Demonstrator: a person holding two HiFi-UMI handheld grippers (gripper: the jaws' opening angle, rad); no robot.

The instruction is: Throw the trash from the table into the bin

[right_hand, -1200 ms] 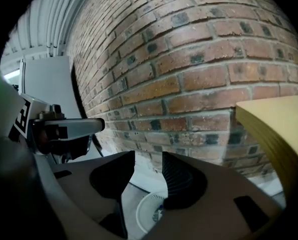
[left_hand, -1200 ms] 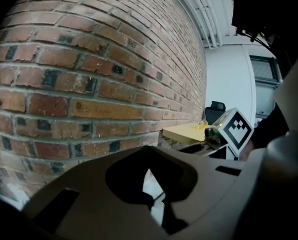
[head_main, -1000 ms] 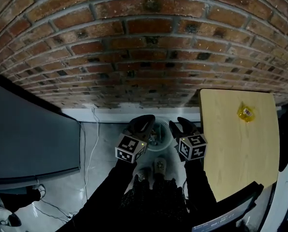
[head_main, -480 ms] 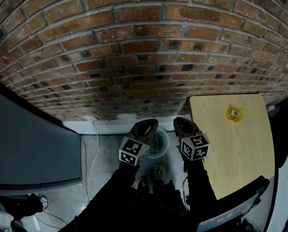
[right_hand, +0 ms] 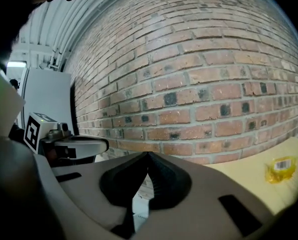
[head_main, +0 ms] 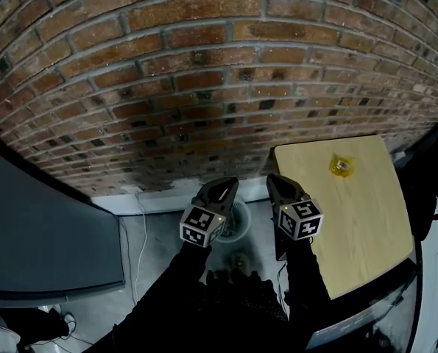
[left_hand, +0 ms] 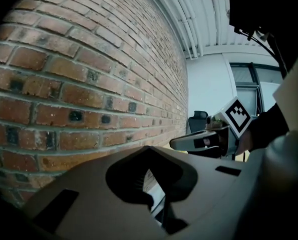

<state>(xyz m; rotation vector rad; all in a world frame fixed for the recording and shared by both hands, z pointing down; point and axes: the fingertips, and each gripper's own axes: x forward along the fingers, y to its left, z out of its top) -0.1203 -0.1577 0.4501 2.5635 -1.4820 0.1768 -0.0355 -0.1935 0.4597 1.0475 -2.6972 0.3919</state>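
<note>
We see a small crumpled yellow plastic wrapper (head_main: 341, 165) on the light wooden table (head_main: 358, 230). The left gripper (head_main: 228, 185) is closed and empty; the right gripper (head_main: 274, 182) has just closed, also empty.

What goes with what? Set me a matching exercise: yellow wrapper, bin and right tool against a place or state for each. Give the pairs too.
Things
1. yellow wrapper
2. bin
3. right tool

Place or state
A. shut, with nothing in it
B. on the floor by the brick wall
C. lying on the wooden table

Pairs: 1-C, 2-B, 3-A.

The right tool's jaws have just been closing, with nothing between them.
</note>
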